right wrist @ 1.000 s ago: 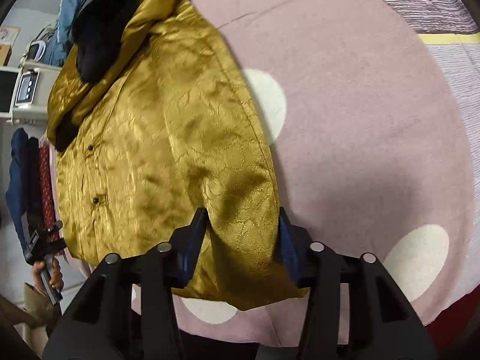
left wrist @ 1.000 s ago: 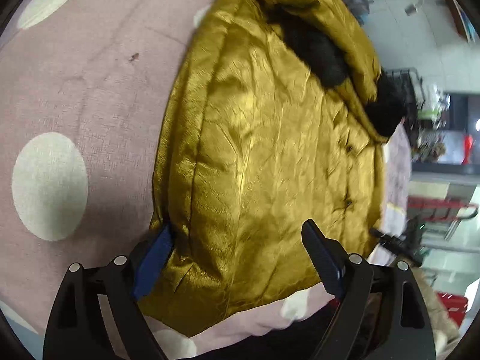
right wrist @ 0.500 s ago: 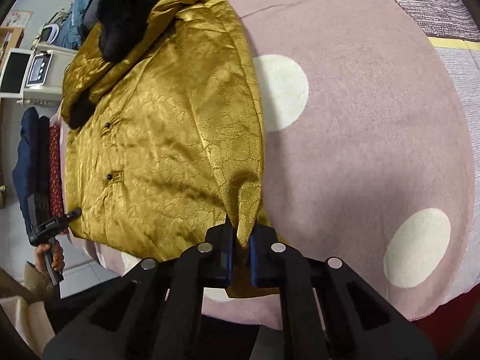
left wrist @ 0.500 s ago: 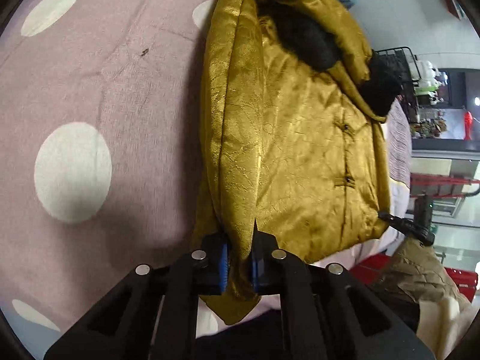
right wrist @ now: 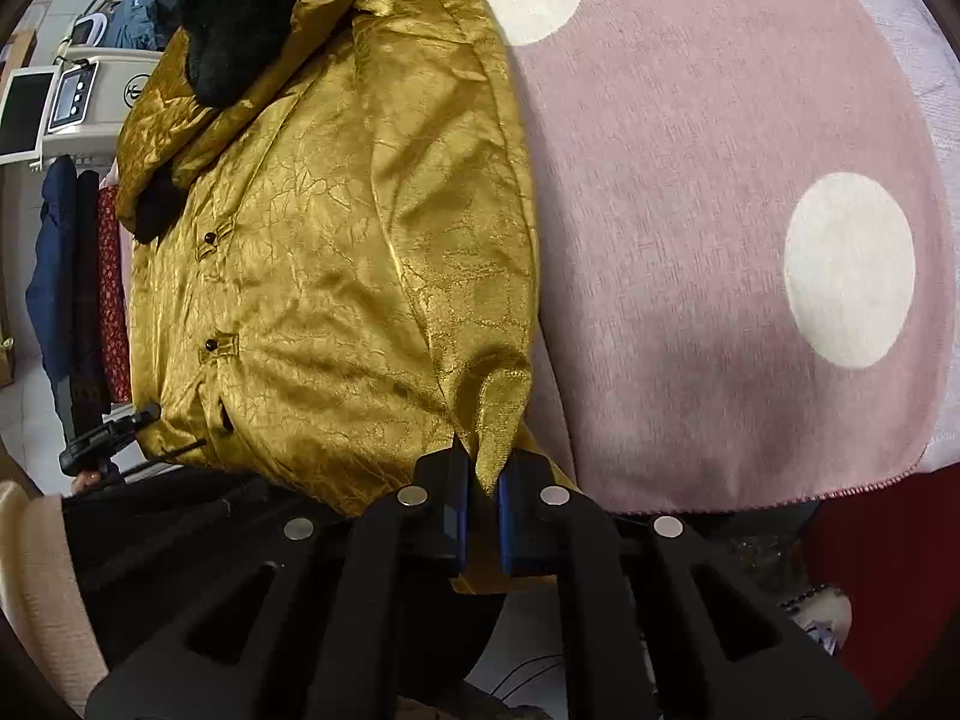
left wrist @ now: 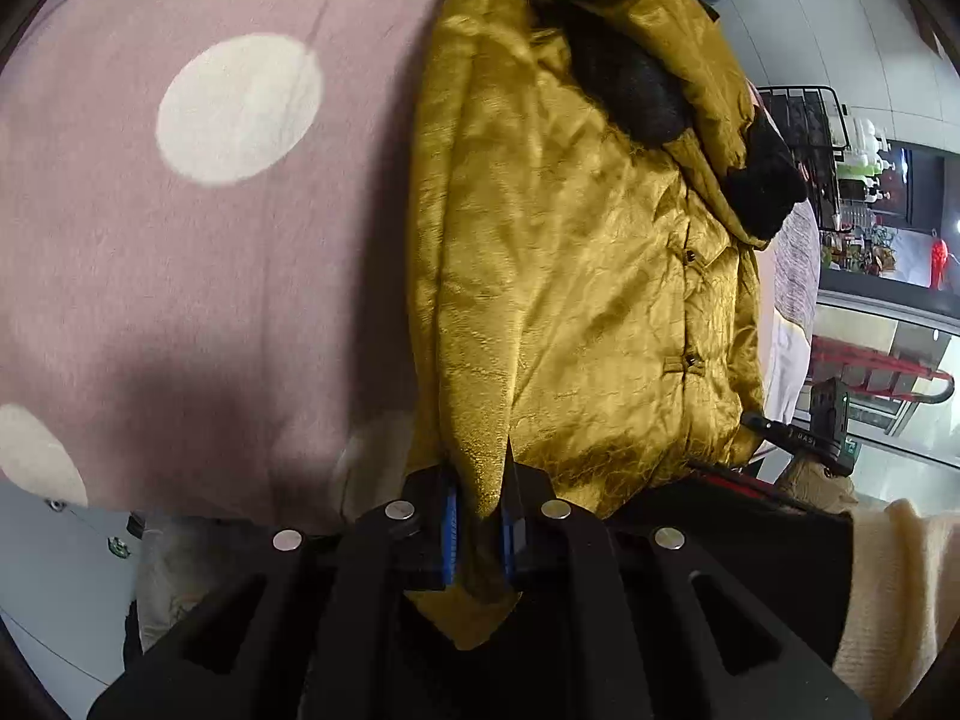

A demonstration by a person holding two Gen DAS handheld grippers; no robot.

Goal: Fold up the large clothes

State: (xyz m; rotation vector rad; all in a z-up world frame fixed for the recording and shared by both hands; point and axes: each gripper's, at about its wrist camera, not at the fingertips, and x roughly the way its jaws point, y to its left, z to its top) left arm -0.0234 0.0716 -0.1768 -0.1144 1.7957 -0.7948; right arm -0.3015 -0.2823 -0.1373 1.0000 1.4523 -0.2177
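Observation:
A shiny golden jacket point(left wrist: 576, 276) with a black furry collar point(left wrist: 636, 96) lies on a pink blanket with cream dots point(left wrist: 180, 276). My left gripper point(left wrist: 478, 531) is shut on the jacket's lower hem at one corner, the fabric bunched between the blue pads. In the right wrist view the same golden jacket point(right wrist: 336, 252) shows its knot buttons point(right wrist: 210, 345), and my right gripper point(right wrist: 482, 531) is shut on the other hem corner, lifted off the blanket point(right wrist: 720, 240). The black collar point(right wrist: 240, 18) is at the far end.
The blanket's near edge point(right wrist: 840, 489) hangs just ahead of the right gripper. A person's cream sleeve point(left wrist: 888, 588) is at the right of the left view. A shelf rack point(left wrist: 804, 120) and red frame point(left wrist: 876, 372) stand beyond; hanging clothes point(right wrist: 72, 300) and a white machine point(right wrist: 90, 96) are left.
Both grippers shut on the jacket's hem corners, then drew back and slightly up, pulling the hem toward the blanket's near edge and folding the sides inward.

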